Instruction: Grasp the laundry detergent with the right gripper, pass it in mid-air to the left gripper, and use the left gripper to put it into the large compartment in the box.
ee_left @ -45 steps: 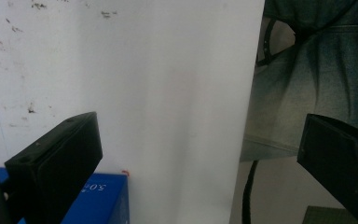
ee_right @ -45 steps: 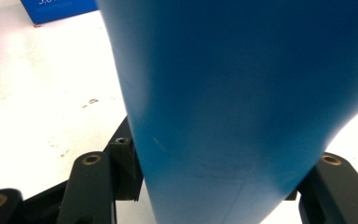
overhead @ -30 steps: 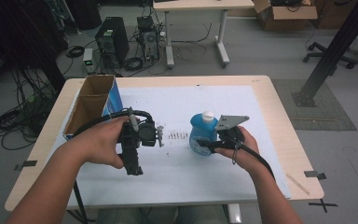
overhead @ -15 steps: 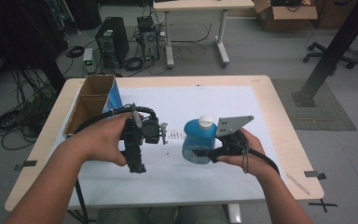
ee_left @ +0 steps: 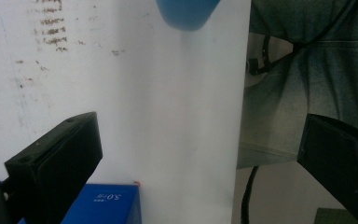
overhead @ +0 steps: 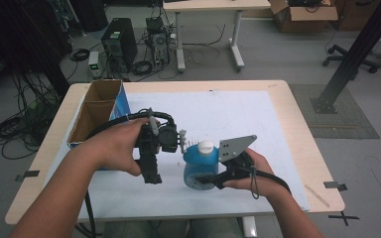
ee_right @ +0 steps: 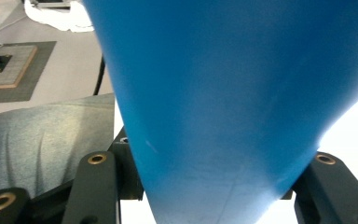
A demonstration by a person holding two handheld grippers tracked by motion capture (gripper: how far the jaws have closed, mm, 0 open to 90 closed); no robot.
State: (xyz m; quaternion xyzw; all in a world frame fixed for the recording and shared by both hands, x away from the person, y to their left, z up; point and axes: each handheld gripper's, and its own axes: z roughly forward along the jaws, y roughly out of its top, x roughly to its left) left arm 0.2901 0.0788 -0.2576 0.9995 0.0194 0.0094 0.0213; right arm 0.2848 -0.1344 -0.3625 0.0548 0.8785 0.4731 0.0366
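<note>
- Blue bottle (overhead: pixel 201 166), white cap up, now shifted toward the desk's (overhead: pixel 287 124) near edge, closer to the cardboard box (overhead: pixel 96 111) side than a second ago.
- Right hand-held gripper (overhead: pixel 213 179) clamped on the bottle's lower body; carry judged under way.
- Left hand-held gripper (overhead: pixel 151 176) just beside the bottle, jaws wide apart, nothing held.

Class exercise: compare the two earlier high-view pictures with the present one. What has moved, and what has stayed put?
The right gripper has carried the blue bottle toward the person and slightly leftward, keeping its jaws shut on it. The left gripper, jaws open and holding nothing, has shifted little, remaining beside the bottle. The cardboard box and the white mat lie where they were.
</note>
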